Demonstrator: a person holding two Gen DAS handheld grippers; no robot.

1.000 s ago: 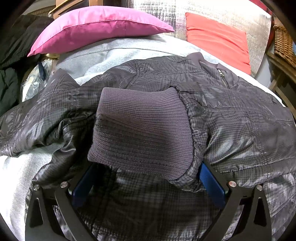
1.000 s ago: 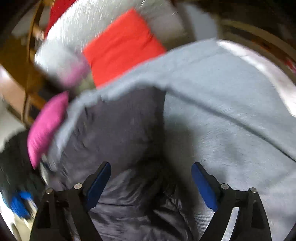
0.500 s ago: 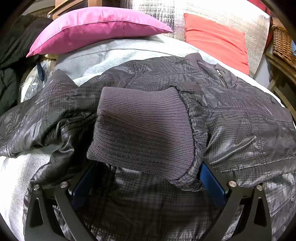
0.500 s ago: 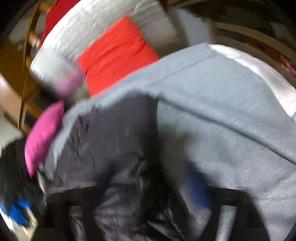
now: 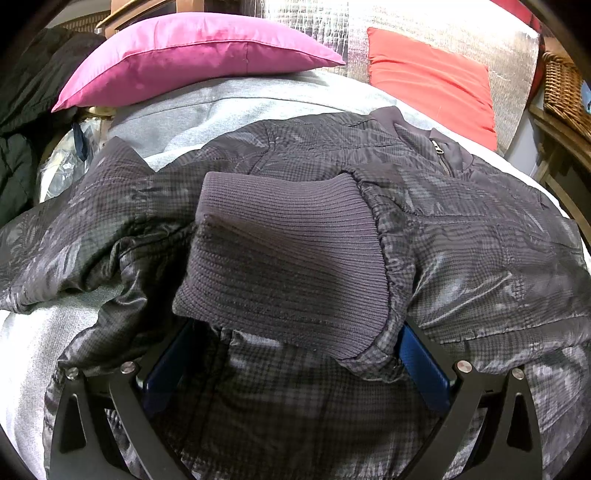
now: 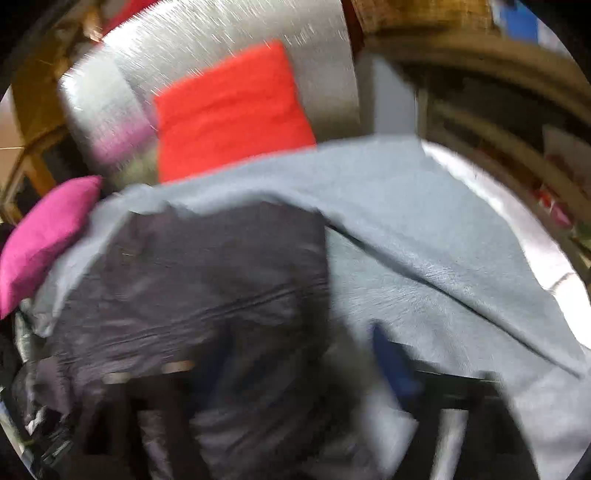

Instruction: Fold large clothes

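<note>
Jacket (image 5: 461, 236) knit cuff (image 5: 288, 258) draped over left gripper (image 5: 295, 354).

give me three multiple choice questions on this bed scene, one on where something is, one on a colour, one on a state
1. Where does the ribbed cuff lie?
A. on top of the jacket
B. on the pink pillow
C. in the basket

2. What colour is the pillow leaning on the silver backrest?
A. green
B. red
C. yellow

3. How is the jacket's zip at the collar?
A. closed
B. wide open
C. torn off

Answers:
1 A, the cuff is folded over the jacket's front, just ahead of the left gripper.
2 B, it shows bright red in both views.
3 A, the two sides meet up to the pull.
</note>
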